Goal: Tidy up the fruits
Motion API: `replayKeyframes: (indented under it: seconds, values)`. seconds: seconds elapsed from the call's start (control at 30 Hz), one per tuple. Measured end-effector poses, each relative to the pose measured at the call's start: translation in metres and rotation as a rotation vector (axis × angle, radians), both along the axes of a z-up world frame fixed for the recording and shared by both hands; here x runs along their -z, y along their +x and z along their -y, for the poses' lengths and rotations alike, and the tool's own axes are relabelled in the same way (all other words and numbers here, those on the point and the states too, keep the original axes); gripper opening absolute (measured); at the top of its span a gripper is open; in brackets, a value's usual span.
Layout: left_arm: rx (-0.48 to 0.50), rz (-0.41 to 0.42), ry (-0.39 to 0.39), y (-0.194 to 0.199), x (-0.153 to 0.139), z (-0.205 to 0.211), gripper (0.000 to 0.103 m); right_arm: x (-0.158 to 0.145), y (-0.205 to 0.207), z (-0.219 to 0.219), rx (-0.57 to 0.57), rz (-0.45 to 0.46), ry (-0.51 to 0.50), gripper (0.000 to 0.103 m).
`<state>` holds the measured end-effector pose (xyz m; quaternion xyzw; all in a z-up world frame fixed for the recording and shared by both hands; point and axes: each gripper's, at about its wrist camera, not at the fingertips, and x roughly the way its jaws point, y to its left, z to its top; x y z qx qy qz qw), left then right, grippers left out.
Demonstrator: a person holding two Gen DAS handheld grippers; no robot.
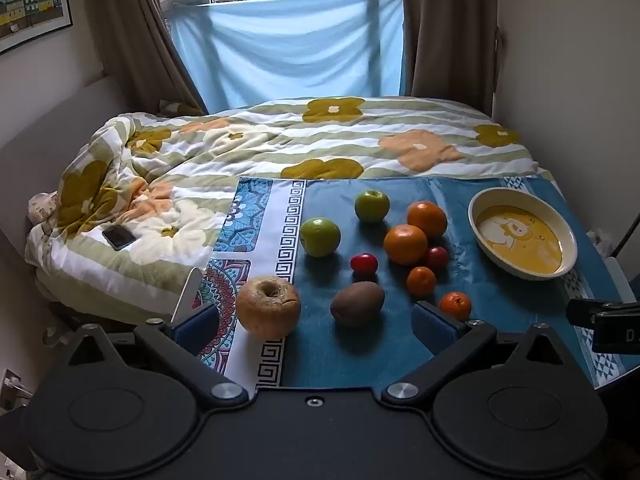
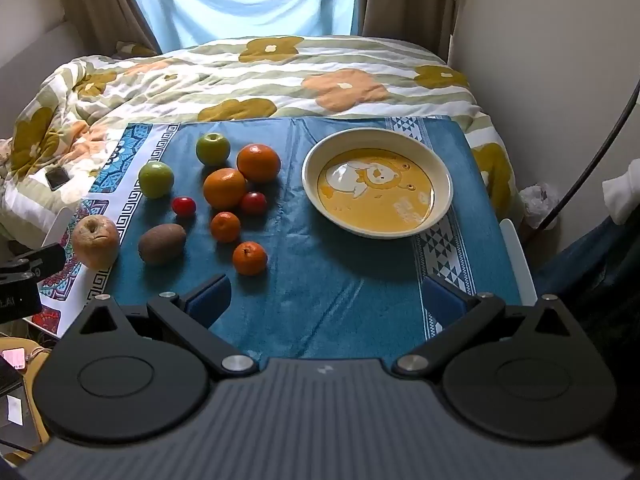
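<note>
Fruit lies on a blue cloth [image 2: 328, 280]: two green apples [image 1: 320, 237] [image 1: 372, 205], two oranges [image 1: 405, 244] [image 1: 427, 219], two small mandarins [image 1: 421, 281] [image 1: 455, 305], two red plums [image 1: 364, 263] [image 1: 437, 257], a brown kiwi [image 1: 357, 304] and a wrinkled tan apple [image 1: 268, 306]. An empty cream bowl [image 2: 440, 172] with a yellow bear print stands at the right. My left gripper [image 1: 316, 322] is open and empty, its fingers either side of the tan apple and kiwi. My right gripper [image 2: 328, 300] is open and empty above bare cloth in front of the bowl.
The cloth covers a small table [image 2: 516, 252] at the foot of a bed with a floral duvet [image 1: 280, 140]. A phone [image 1: 119, 237] lies on the duvet at left. Walls stand close on the right. Curtains and a window are behind the bed.
</note>
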<state>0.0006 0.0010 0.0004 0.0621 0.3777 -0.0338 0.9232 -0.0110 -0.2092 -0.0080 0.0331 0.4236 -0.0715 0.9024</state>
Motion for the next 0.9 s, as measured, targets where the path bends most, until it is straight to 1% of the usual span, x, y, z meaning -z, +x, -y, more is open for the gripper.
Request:
replayKeyframes:
  seconds: [0.03, 0.1, 0.37, 0.47, 0.53, 0.9]
  values:
    - [-0.001, -0.001, -0.004, 0.001, 0.0, 0.0, 0.103, 0.0, 0.0, 0.0, -0.001, 0.0, -0.001, 0.103]
    - [0.005, 0.026, -0.002, -0.002, -0.006, -0.003, 0.103, 0.0, 0.0, -0.001, -0.001, 0.001, -0.001, 0.103]
    - [0.007, 0.024, 0.008, -0.004, -0.014, -0.009, 0.103, -0.001, 0.0, -0.002, -0.002, 0.005, -0.003, 0.103]
    - [0.004, 0.027, 0.009, -0.005, -0.012, -0.008, 0.103, 0.0, 0.0, -0.002, -0.002, 0.005, -0.002, 0.103]
    - [-0.007, 0.027, 0.009, -0.004, -0.005, -0.003, 0.103, 0.0, 0.0, -0.003, -0.002, 0.005, -0.003, 0.103]
    - [-0.009, 0.024, 0.01, -0.003, -0.003, -0.003, 0.103, 0.0, 0.002, -0.003, 0.003, 0.004, -0.001, 0.103]
